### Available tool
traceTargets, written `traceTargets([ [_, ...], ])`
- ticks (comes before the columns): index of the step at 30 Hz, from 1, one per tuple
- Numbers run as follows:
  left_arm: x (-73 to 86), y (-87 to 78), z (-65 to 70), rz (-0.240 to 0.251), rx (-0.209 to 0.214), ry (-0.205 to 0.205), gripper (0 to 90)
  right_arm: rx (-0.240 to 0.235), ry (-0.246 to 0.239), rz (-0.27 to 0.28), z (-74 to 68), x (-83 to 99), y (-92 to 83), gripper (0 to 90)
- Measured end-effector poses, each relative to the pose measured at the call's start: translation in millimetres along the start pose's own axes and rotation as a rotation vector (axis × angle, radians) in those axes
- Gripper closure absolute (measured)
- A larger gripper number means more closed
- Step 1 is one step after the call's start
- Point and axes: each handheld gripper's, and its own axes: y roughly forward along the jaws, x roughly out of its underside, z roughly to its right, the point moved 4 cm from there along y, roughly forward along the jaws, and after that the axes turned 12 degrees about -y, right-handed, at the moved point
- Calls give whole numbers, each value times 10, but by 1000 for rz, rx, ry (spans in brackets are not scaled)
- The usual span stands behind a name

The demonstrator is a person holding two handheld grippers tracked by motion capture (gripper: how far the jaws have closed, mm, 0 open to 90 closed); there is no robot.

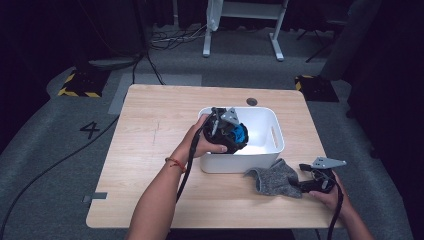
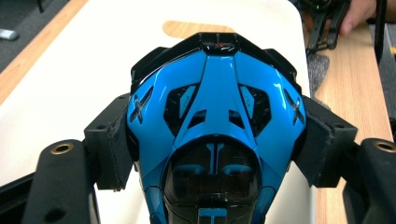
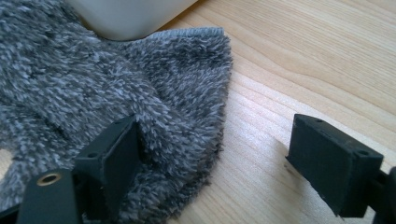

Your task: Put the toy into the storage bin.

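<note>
The glossy blue-and-black plastic toy helmet (image 2: 215, 135) sits clamped between the pads of the left gripper (image 1: 231, 131), held over the open white plastic bin (image 1: 272, 150), so the drop into the bin seems nearly due but not done. Just beside the bin, the fuzzy grey cloth (image 3: 116, 93) lies on the pale wooden table (image 1: 150, 150); the right gripper (image 3: 215, 154) rests open at its edge, one jaw touching the pile, gripping nothing.

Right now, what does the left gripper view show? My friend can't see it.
A shiny blue and black toy is squeezed between the left gripper and its two black pads, held over a white bin. A wooden table lies at the right.
</note>
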Motion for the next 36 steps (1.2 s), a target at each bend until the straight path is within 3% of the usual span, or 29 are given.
traceTargets([
  [3, -3, 17, 7, -26, 7, 0, 255, 0, 0, 0, 0, 0, 0, 173],
  [5, -8, 65, 7, -77, -12, 8, 255, 0, 0, 0, 0, 0, 0, 174],
  [11, -18, 146, 24, -162, -30, 25, 255, -1, 0, 0, 0, 0, -1, 174],
  [19, -35, 218, 5, -223, -4, 25, 255, -1, 0, 0, 0, 1, -1, 174],
  [25, -59, 314, 6, -305, -28, 60, 251, -2, 0, 1, 1, 1, -1, 174],
  [36, -62, 327, 5, -319, -15, 47, 251, -2, 1, 2, -2, 3, -3, 176],
])
